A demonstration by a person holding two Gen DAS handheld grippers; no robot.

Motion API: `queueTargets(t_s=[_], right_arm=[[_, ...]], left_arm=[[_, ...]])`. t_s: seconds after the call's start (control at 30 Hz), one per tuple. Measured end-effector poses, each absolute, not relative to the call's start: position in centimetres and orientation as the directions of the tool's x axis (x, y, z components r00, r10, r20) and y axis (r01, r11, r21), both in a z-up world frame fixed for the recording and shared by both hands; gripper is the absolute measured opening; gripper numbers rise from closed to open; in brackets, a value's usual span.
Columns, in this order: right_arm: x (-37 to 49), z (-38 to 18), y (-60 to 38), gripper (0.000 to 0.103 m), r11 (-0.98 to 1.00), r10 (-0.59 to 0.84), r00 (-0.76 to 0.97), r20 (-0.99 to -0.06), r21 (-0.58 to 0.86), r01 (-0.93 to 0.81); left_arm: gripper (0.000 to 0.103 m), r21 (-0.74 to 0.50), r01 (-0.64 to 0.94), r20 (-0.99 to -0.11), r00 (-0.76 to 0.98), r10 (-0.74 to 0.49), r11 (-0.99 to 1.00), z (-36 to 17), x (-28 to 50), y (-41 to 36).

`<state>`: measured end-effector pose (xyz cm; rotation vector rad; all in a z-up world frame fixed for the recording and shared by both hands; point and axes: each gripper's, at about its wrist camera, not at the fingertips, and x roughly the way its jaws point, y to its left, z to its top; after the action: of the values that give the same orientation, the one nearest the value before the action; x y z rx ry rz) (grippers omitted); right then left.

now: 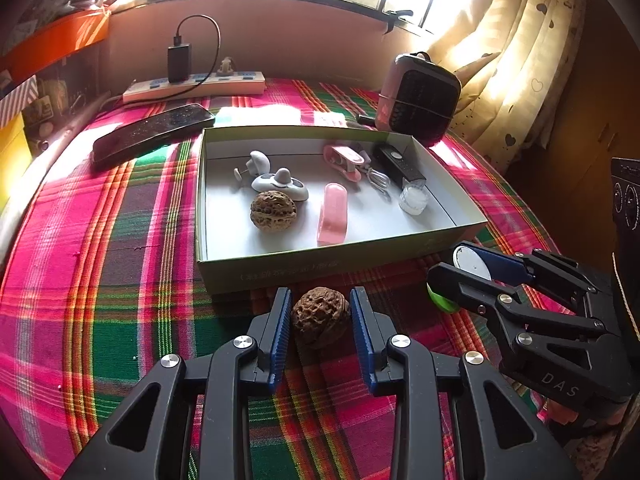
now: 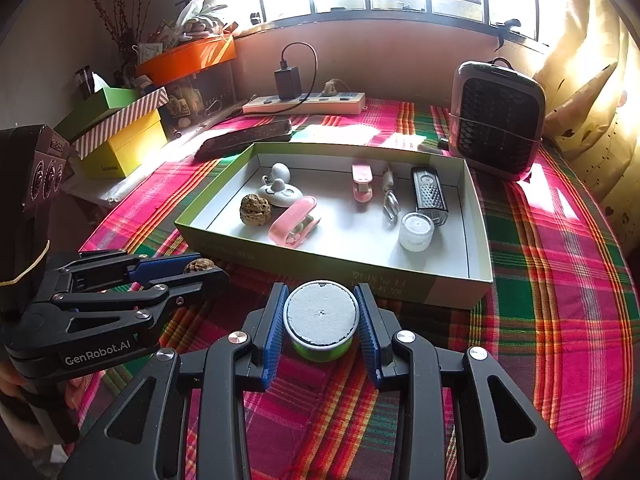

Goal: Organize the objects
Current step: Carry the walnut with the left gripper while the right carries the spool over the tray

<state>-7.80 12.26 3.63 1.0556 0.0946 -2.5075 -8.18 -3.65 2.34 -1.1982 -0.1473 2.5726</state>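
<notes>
In the left wrist view my left gripper [image 1: 320, 295] is shut on a brown walnut [image 1: 320, 322], just in front of an open cardboard box [image 1: 280, 276] on the plaid cloth. To its right, my right gripper [image 1: 448, 260] is shut on a small green jar [image 1: 440, 302] with a grey-white lid. The right wrist view shows that jar [image 2: 320, 320] pinched between the blue pads of the right gripper [image 2: 321, 290], close to the box front wall [image 2: 320, 268]. The left gripper [image 2: 206, 267] holds its walnut [image 2: 198, 266] at the left. A second walnut [image 1: 273, 211] lies in the box.
The box also holds a pink case [image 1: 333, 214], a white duck toy [image 1: 280, 184], a pink clip [image 1: 346, 160], a black grater [image 1: 398, 164] and a clear jar [image 1: 414, 198]. Behind it lie a phone [image 1: 154, 132], a power strip [image 1: 196, 86] and a small heater [image 1: 420, 98]. Stacked boxes [image 2: 120, 136] stand left.
</notes>
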Motion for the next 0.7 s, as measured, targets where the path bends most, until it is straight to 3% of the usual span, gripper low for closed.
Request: queueTargets(t_s=[0.7], right_arm=[[-9.0, 6.3, 13.4, 0.035, -0.912, -0.365, -0.655, -0.662, 0.114, 0.393]], left_arm=[[0.028, -0.202, -0.244, -0.700, -0.641, 0.314, -0.949, 4.9, -8.5, -3.7]])
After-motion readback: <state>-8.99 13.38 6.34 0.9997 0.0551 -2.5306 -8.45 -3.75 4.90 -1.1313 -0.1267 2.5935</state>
